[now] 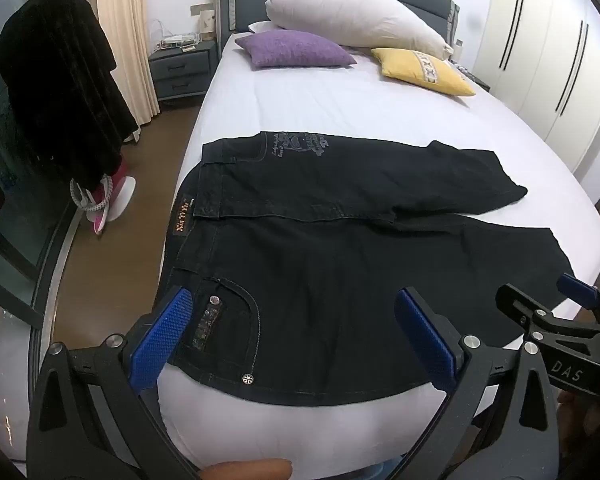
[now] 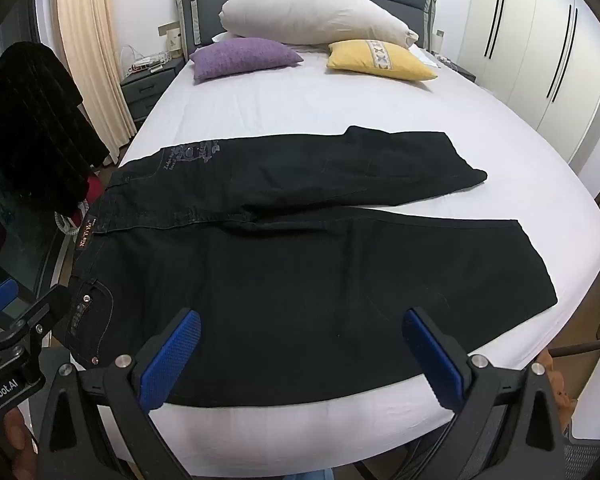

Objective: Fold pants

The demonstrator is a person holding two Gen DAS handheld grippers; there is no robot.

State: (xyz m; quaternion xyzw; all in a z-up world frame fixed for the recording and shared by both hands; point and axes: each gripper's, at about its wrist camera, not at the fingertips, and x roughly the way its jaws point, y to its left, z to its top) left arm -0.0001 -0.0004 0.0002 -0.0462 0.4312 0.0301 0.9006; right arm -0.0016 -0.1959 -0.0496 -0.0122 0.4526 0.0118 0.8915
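Observation:
Black jeans (image 1: 340, 280) lie spread flat across the foot of a white bed (image 1: 340, 108), waistband at the left, both legs pointing right; they show in the right wrist view (image 2: 300, 280) too. My left gripper (image 1: 296, 332) is open above the near waist and pocket area, holding nothing. My right gripper (image 2: 300, 356) is open above the near leg's front edge, holding nothing. The right gripper also shows at the right edge of the left wrist view (image 1: 556, 308).
A purple cushion (image 1: 296, 49), a yellow cushion (image 1: 420, 70) and a big white pillow (image 1: 356, 16) lie at the headboard. A dark garment (image 1: 56, 80) hangs at the left. A nightstand (image 1: 180, 68) is beside the bed, wardrobe doors (image 1: 548, 48) at the right.

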